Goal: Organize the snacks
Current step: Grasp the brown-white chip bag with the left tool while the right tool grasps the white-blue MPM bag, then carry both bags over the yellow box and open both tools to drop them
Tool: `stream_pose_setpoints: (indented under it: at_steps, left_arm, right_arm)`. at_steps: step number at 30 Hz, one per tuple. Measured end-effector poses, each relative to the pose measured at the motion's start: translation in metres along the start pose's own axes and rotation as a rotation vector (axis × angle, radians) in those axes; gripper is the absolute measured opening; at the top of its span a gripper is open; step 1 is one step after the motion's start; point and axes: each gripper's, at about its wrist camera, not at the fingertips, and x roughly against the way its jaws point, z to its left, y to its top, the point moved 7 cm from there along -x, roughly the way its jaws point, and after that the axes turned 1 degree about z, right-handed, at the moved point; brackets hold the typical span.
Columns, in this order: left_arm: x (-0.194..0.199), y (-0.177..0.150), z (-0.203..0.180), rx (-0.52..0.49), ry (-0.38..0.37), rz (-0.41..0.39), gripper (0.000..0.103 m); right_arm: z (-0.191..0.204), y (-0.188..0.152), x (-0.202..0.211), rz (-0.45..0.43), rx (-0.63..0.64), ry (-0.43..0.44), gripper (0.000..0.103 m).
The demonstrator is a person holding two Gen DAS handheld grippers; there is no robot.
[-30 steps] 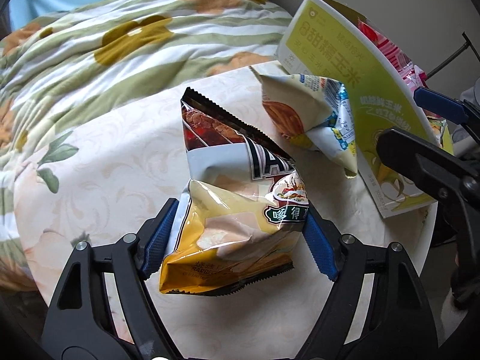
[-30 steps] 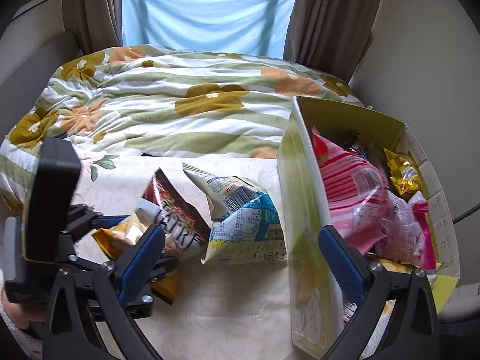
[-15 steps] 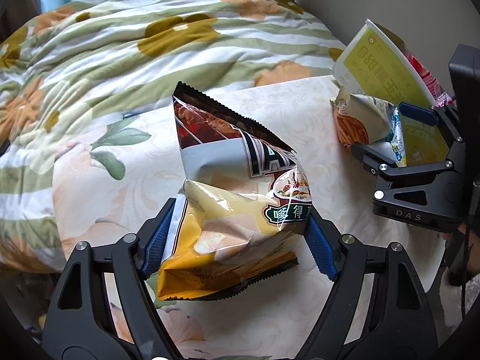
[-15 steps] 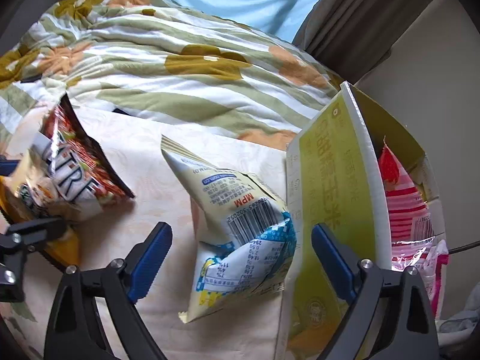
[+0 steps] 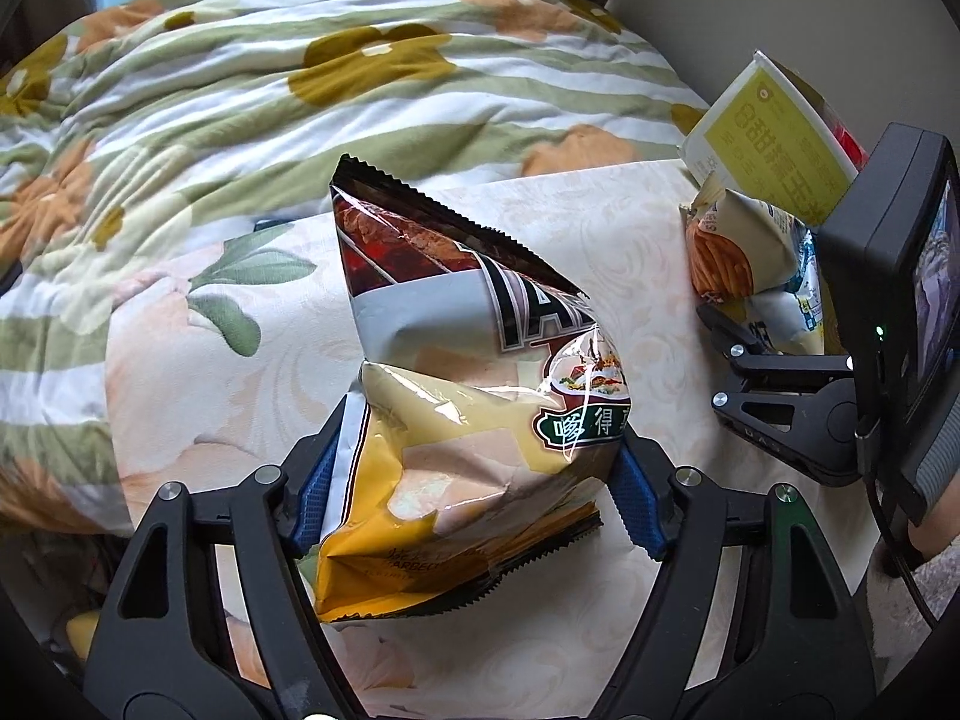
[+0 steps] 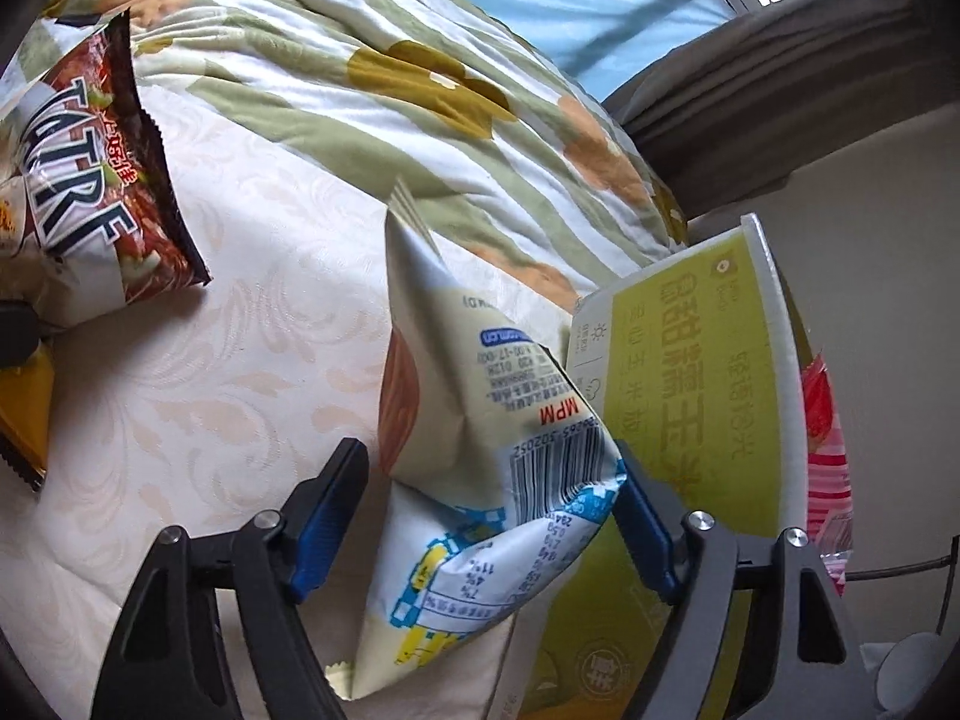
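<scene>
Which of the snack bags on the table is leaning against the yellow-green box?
The cream bag with the barcode, between the right tool's closing fingers. The other two, stacked bags in the left tool, lie apart from the box.

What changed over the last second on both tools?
The right tool dropped from above the yellow box down around the cream snack bag; its jaws are closing, one pad on the bag, the other just short. The left tool, closing slightly, shifted the chip bag across the table. Box, bedspread unchanged.
</scene>
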Motion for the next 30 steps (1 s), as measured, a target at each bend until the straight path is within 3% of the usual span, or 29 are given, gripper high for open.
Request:
stream_pose_setpoints:
  at_steps: [4, 6, 10, 15, 22, 26, 30]
  left_arm:
    - [0.001, -0.002, 0.003, 0.016, -0.003, -0.004, 0.067]
    - [0.003, -0.002, 0.004, 0.025, -0.015, -0.007, 0.055]
    - [0.008, -0.001, 0.003, 0.025, -0.007, -0.016, 0.054]
    - [0.033, 0.005, -0.001, 0.028, -0.003, -0.055, 0.054]
    - [0.102, 0.031, -0.035, 0.005, 0.035, -0.146, 0.054]
    - [0.136, 0.051, -0.074, -0.022, 0.019, -0.208, 0.054]
    - [0.151, 0.074, -0.132, -0.066, -0.033, -0.242, 0.054]
  right_arm:
    - [-0.003, -0.002, -0.005, 0.009, -0.038, 0.012, 0.064]
    - [-0.004, -0.003, -0.002, 0.007, -0.064, 0.032, 0.056]
    - [-0.012, -0.005, 0.009, -0.012, -0.123, 0.092, 0.045]
    - [-0.018, -0.006, 0.034, -0.049, -0.217, 0.199, 0.044]
    - [-0.059, -0.009, 0.115, -0.189, -0.390, 0.398, 0.044]
    - [-0.103, -0.023, 0.149, -0.251, -0.450, 0.430, 0.044]
    - [-0.159, -0.048, 0.167, -0.290, -0.501, 0.406, 0.044]
